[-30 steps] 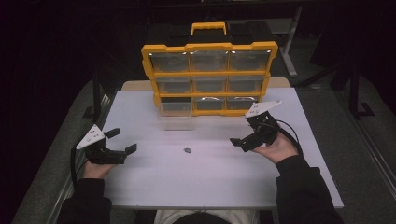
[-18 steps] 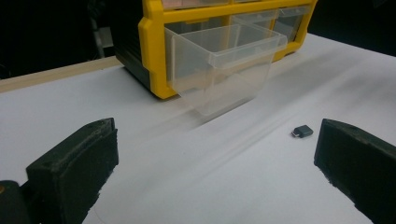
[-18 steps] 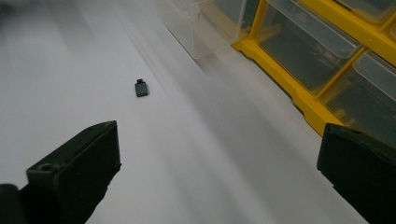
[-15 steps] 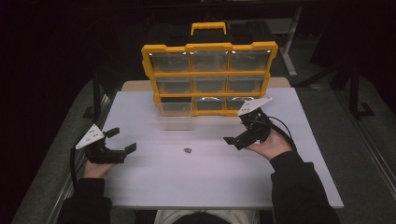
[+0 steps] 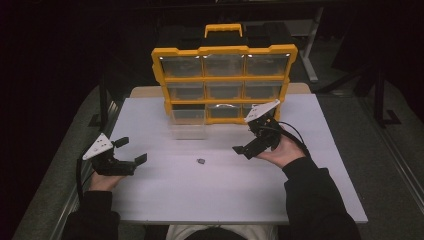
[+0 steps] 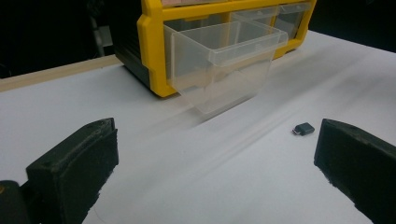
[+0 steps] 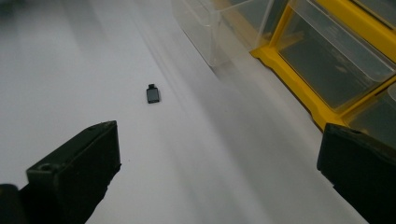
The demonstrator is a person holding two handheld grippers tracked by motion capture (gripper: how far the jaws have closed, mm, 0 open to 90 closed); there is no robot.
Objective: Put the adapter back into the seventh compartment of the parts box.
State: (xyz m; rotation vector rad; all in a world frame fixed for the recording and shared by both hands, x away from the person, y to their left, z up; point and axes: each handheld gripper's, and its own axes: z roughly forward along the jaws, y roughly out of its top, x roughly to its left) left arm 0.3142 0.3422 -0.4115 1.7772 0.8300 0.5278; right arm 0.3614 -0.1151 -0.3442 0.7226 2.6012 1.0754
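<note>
Tiny black adapter (image 5: 200, 161) sitting loose on the white table (image 5: 225, 195), near the pulled-out clear drawer (image 5: 187, 129).
Left gripper (image 5: 131, 151) and right gripper (image 5: 243, 151) both gape wide, holding nothing.

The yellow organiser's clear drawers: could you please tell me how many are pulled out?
1: the bottom-left drawer of the yellow organiser sticks out over the table. The right gripper partly hides the bottom-right drawer, so that one is uncertain.

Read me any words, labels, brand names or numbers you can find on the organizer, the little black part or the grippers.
None can be read.
Yellow organizer: no legible label or brand.
Small black adapter: no marking visible.
Pulled-out clear drawer: plain.
</note>
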